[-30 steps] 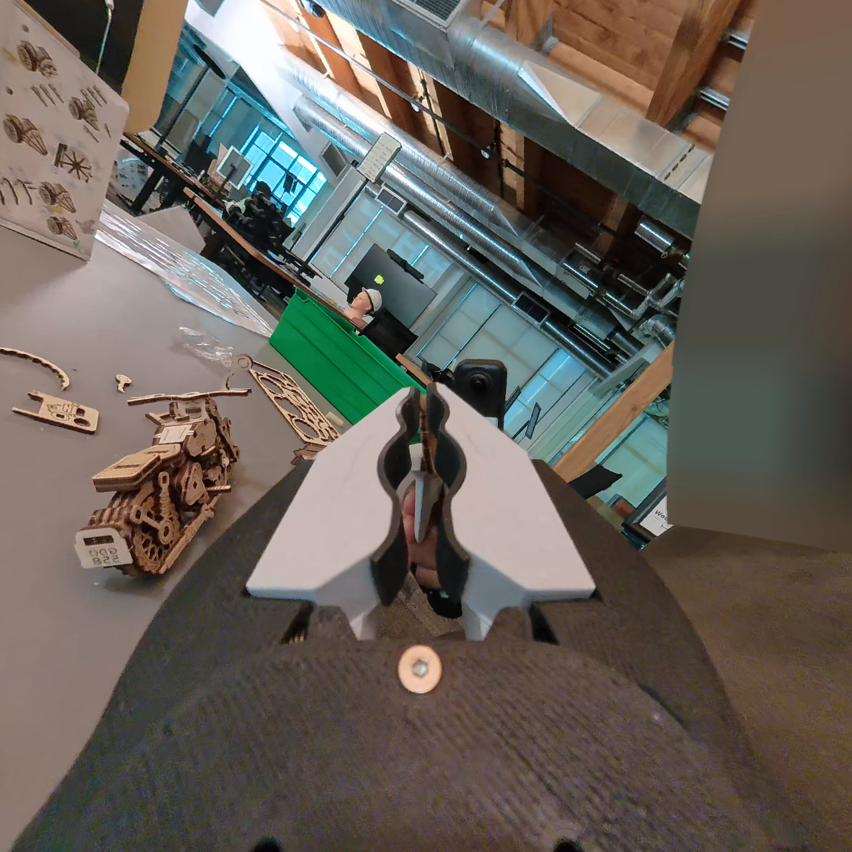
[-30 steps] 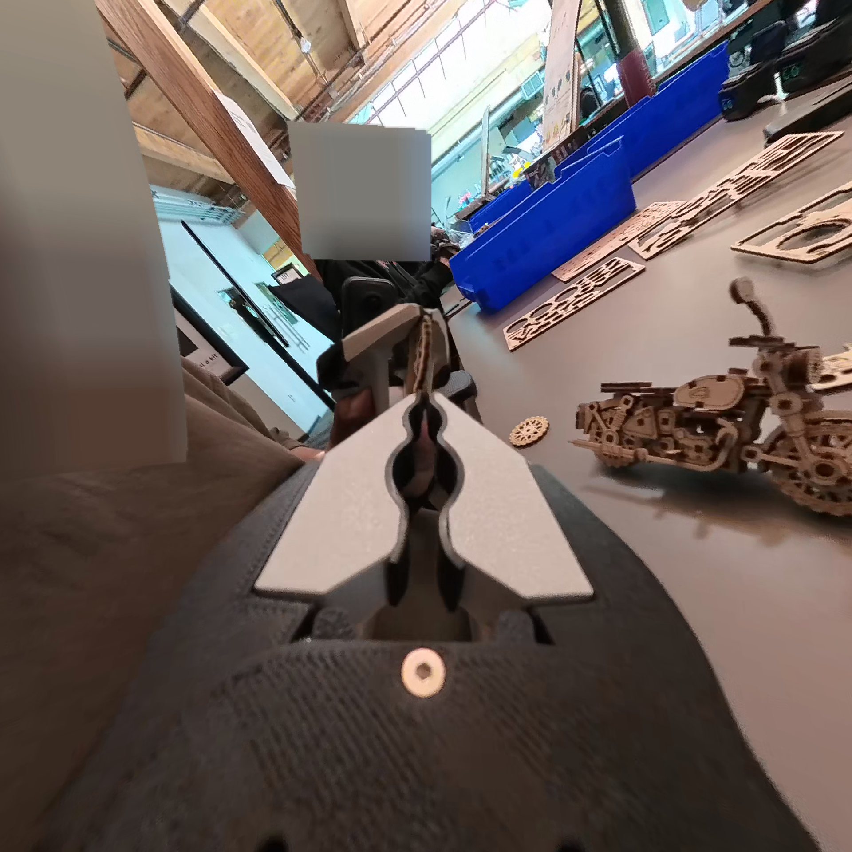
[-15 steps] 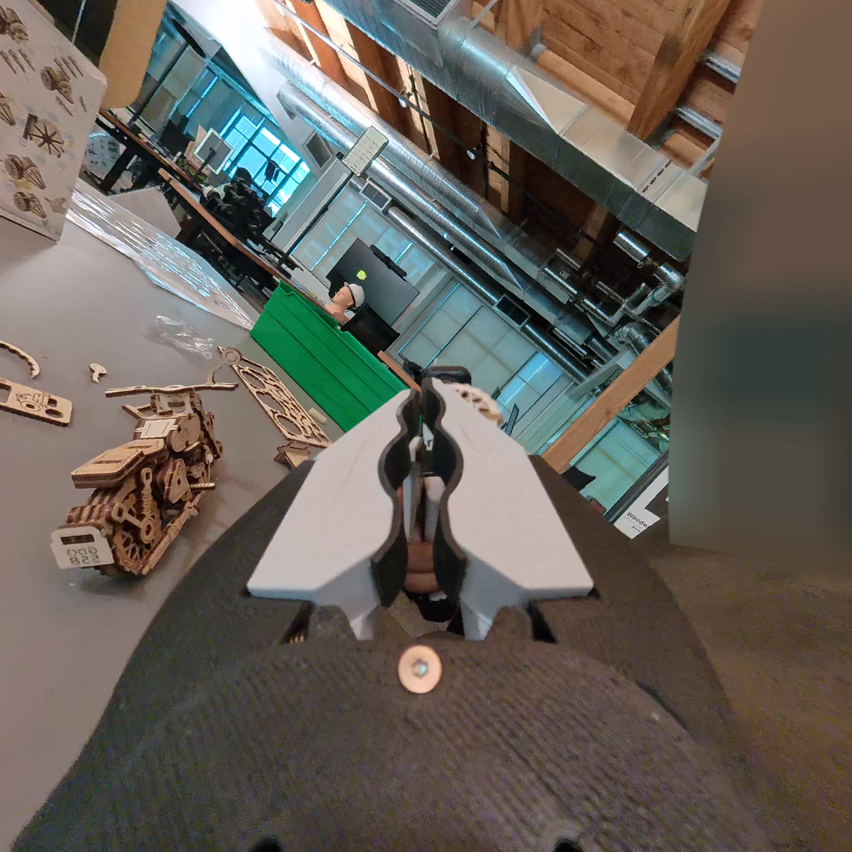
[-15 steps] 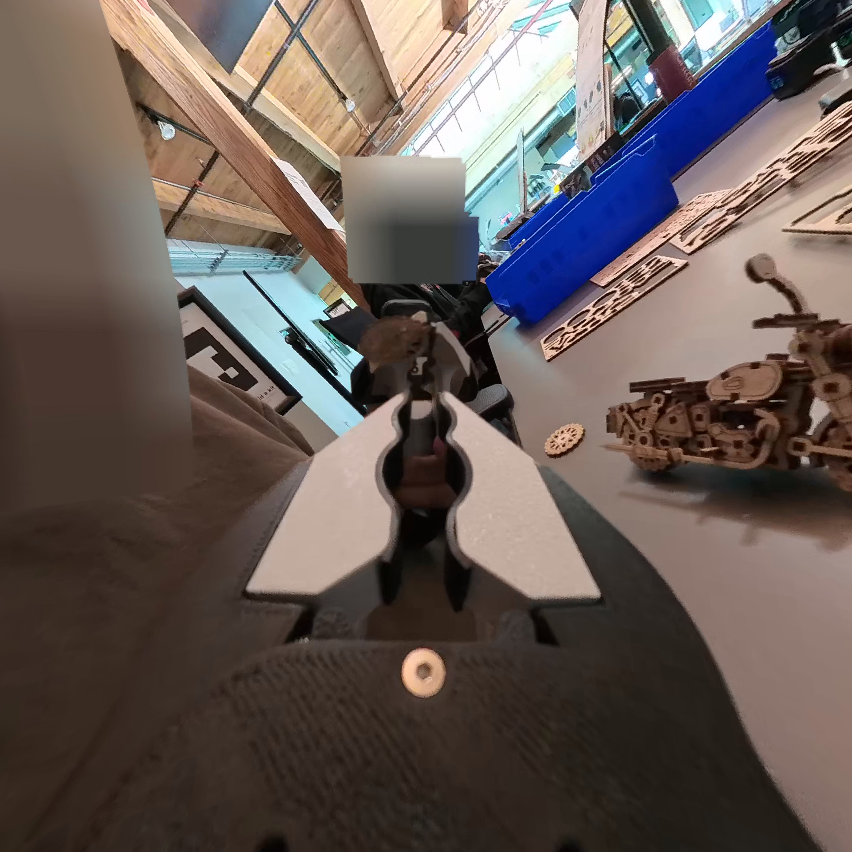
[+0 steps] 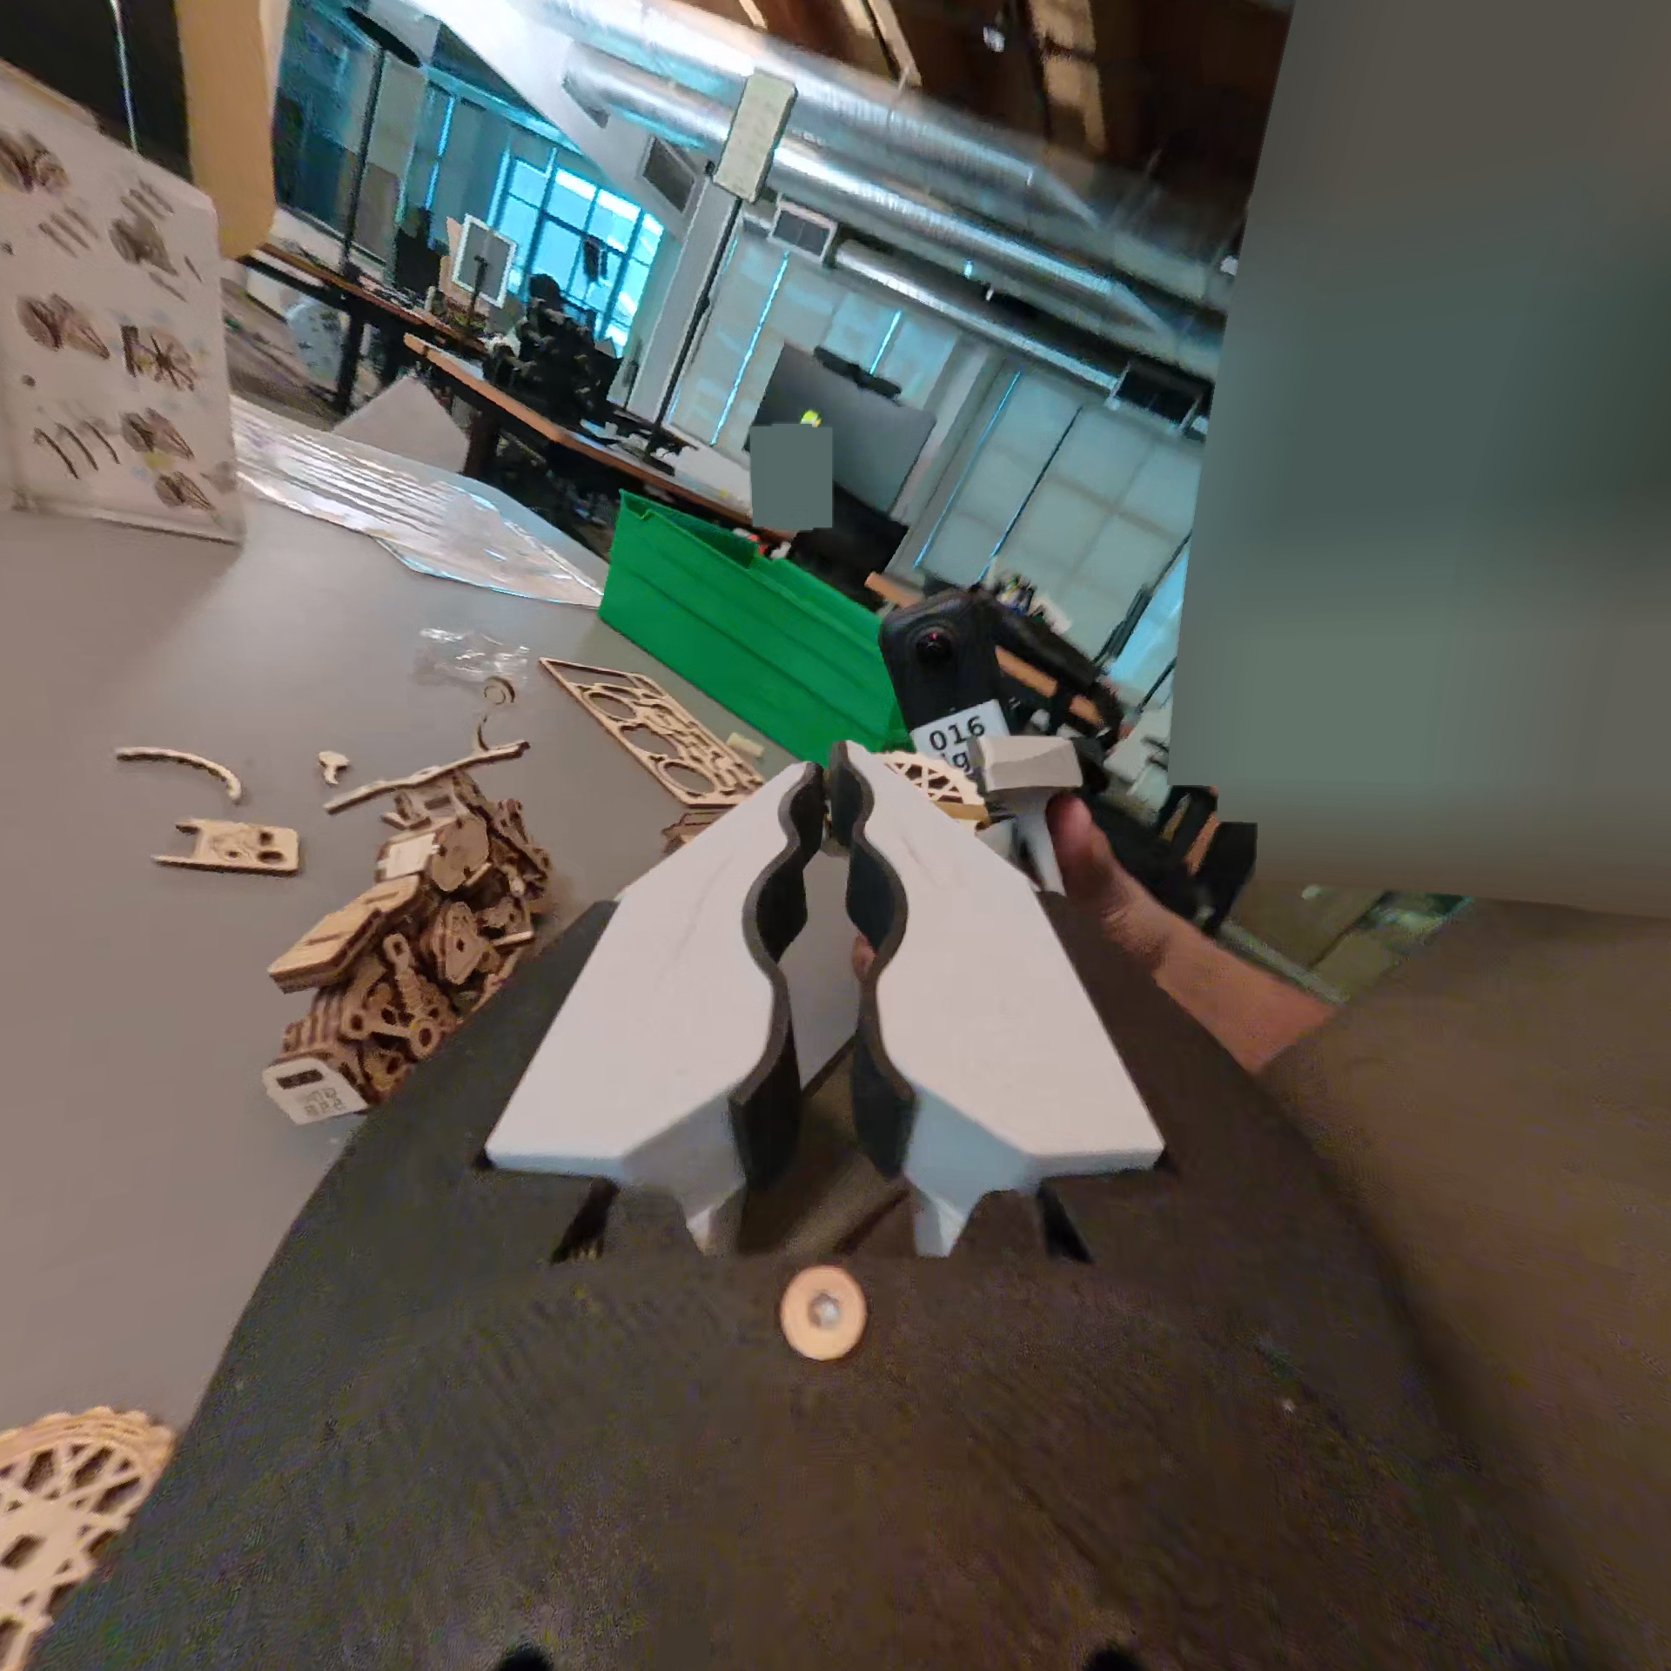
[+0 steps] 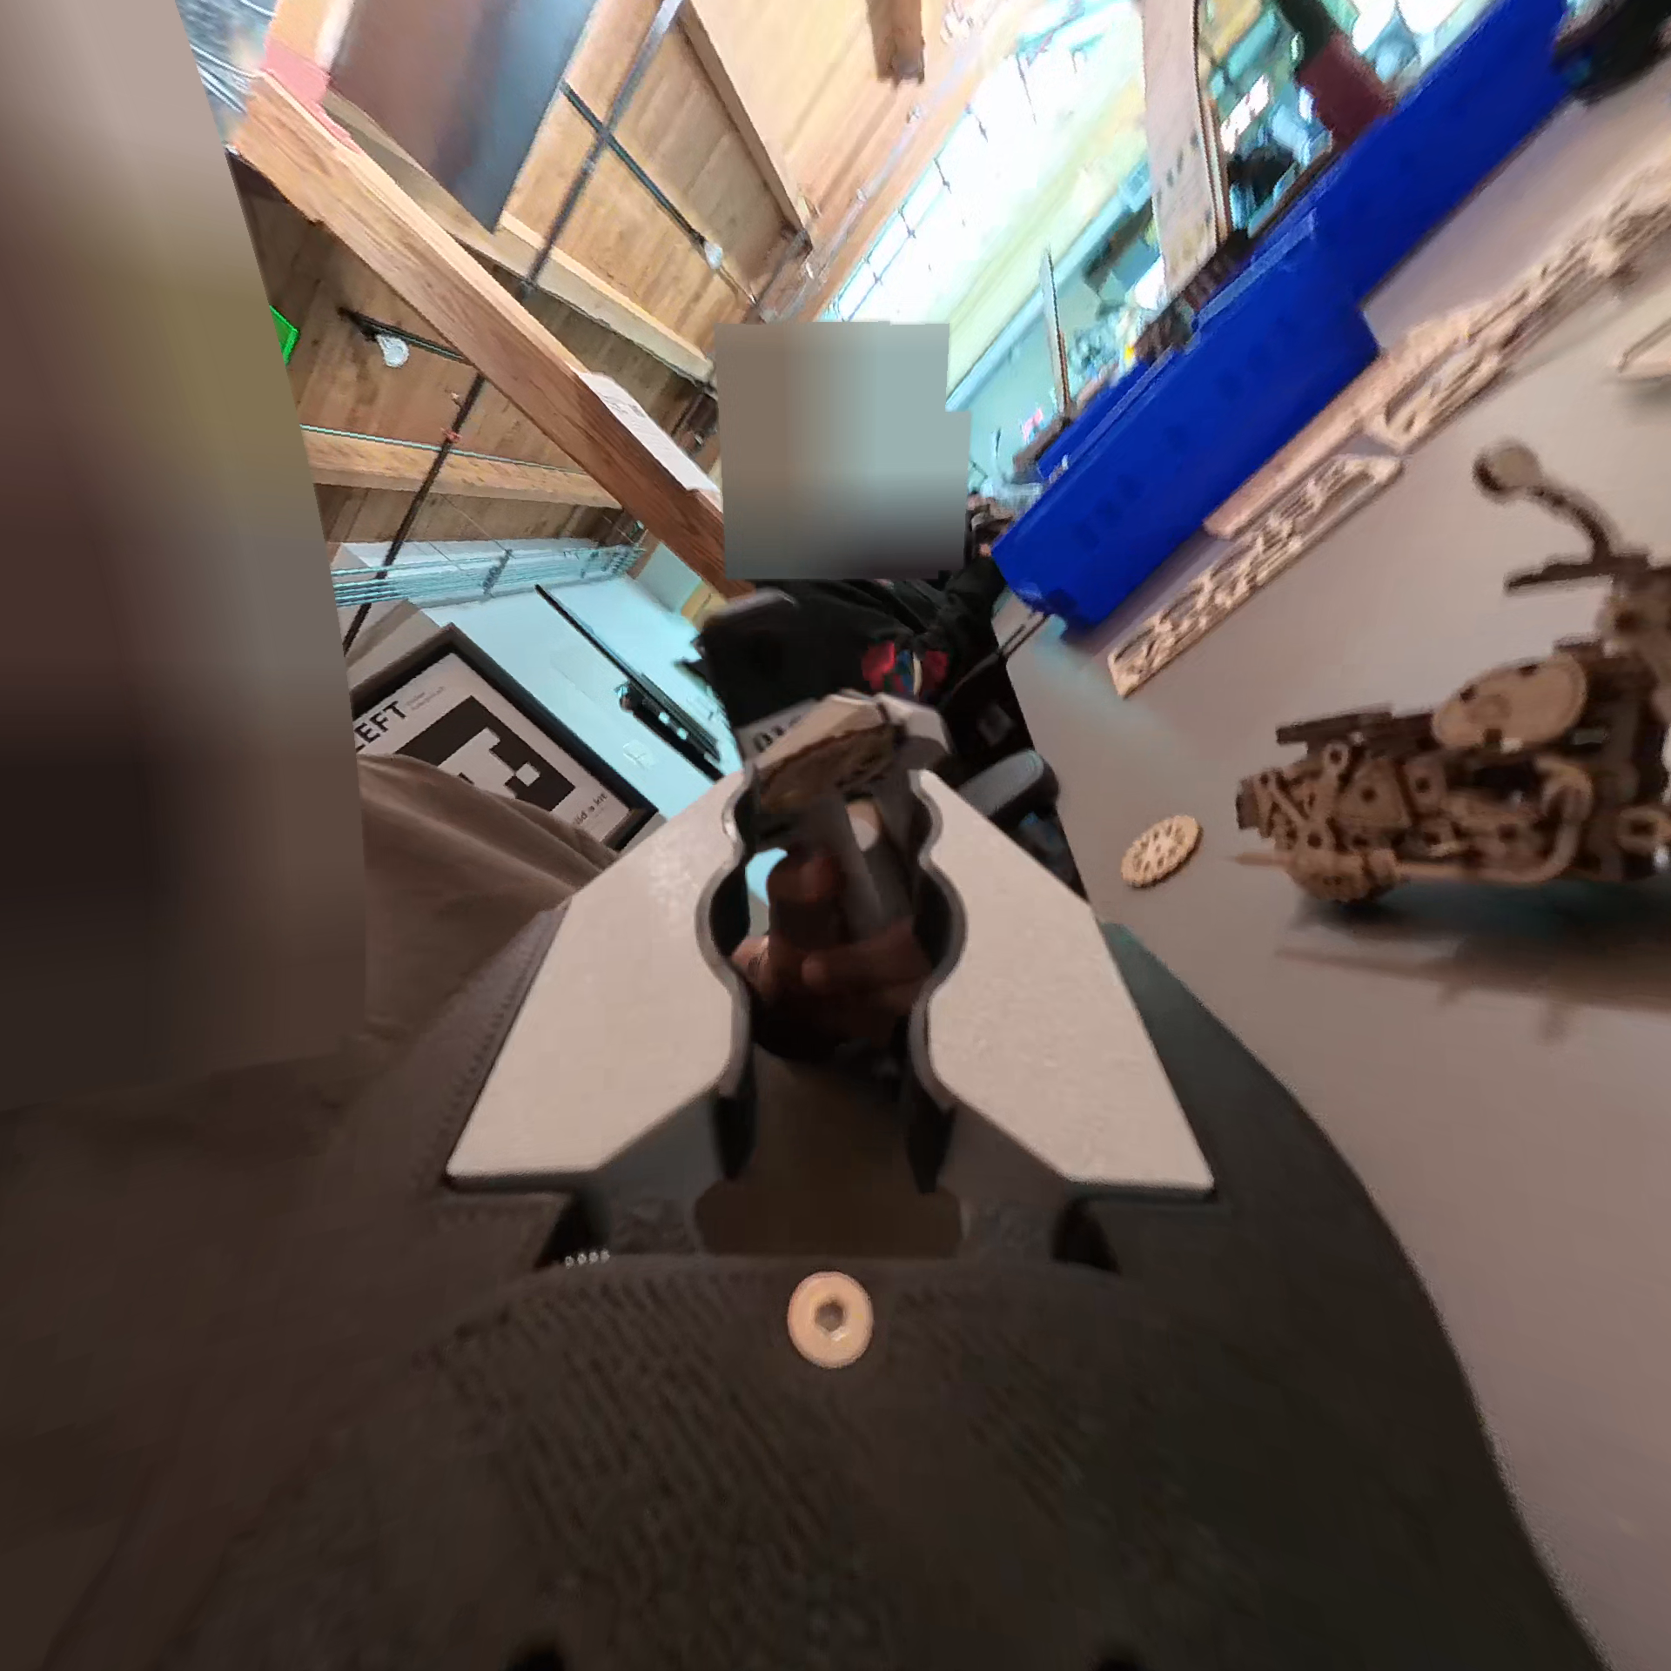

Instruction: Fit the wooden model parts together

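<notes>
My left gripper [image 5: 827, 782] is shut on a round spoked wooden wheel [image 5: 940, 787], pinched at the fingertips and sticking out to the right. My right gripper [image 6: 841, 796] is open and empty, its tips just short of that wheel [image 6: 818, 764]. The right wrist view shows the left gripper [image 6: 868, 723] holding the wheel nearly flat. The right gripper [image 5: 1026, 769] and the hand holding it show close behind the wheel in the left wrist view. A partly built wooden motorcycle [image 5: 416, 949] stands on the grey table [image 5: 181, 633]; it also shows in the right wrist view [image 6: 1492, 796].
A small wooden gear [image 6: 1162, 850] lies near the motorcycle. Another spoked wheel [image 5: 63, 1492] lies at the lower left. Loose parts [image 5: 231, 845] and a punched sheet [image 5: 651, 723] lie beyond. A green bin [image 5: 741, 633], a blue bin [image 6: 1221, 434] and a printed box [image 5: 99, 362] stand farther back. Left and right tips are no more than a few centimetres apart.
My right gripper has opened; it was shut before. The left gripper has tilted down and to the left with the wheel still in it, which now lies flatter.
</notes>
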{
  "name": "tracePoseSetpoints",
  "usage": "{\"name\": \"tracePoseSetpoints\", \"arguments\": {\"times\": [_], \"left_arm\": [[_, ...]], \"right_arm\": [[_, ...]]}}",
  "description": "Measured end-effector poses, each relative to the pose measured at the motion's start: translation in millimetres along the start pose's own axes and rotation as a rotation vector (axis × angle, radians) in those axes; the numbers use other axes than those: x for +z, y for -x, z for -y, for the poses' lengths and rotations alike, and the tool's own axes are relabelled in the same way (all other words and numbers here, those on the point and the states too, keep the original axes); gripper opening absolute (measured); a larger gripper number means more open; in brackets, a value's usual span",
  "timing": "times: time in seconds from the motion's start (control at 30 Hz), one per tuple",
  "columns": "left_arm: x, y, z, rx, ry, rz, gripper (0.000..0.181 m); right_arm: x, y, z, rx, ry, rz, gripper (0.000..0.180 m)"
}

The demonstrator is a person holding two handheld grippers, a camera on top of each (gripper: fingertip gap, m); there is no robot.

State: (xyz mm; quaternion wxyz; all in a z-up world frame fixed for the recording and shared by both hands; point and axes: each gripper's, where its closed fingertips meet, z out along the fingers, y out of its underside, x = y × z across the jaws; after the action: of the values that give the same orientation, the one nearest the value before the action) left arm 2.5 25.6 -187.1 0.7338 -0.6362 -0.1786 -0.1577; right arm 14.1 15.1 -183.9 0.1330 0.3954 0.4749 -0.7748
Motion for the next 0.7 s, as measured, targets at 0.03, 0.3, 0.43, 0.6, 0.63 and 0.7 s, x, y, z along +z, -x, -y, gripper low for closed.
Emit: {"name": "tracePoseSetpoints", "arguments": {"times": [0.03,0.3,0.43,0.6,0.63,0.7], "left_arm": [[1,0,-1,0.055,0.014,0.019,0.002],[0,7,-3,0.179,0.076,0.052,0.005],[-2,12,0,0.056,0.052,0.039,0.019],[-6,25,2,-0.213,0.012,0.001,0.018],[-6,28,2,-0.257,0.01,-0.008,0.018],[-7,26,2,-0.313,0.002,-0.049,0.017]], "right_arm": [[0,0,-3,0.022,0.014,0.007,0.032],[-2,-10,-12,0.088,0.052,-0.009,0.005],[-5,-16,-5,0.039,0.021,-0.054,0.001],[-10,-21,3,-0.046,-0.006,-0.119,0.002],[-10,-21,5,-0.057,-0.018,-0.124,0.001],[-12,-22,9,-0.087,-0.028,-0.147,0.002]]}}
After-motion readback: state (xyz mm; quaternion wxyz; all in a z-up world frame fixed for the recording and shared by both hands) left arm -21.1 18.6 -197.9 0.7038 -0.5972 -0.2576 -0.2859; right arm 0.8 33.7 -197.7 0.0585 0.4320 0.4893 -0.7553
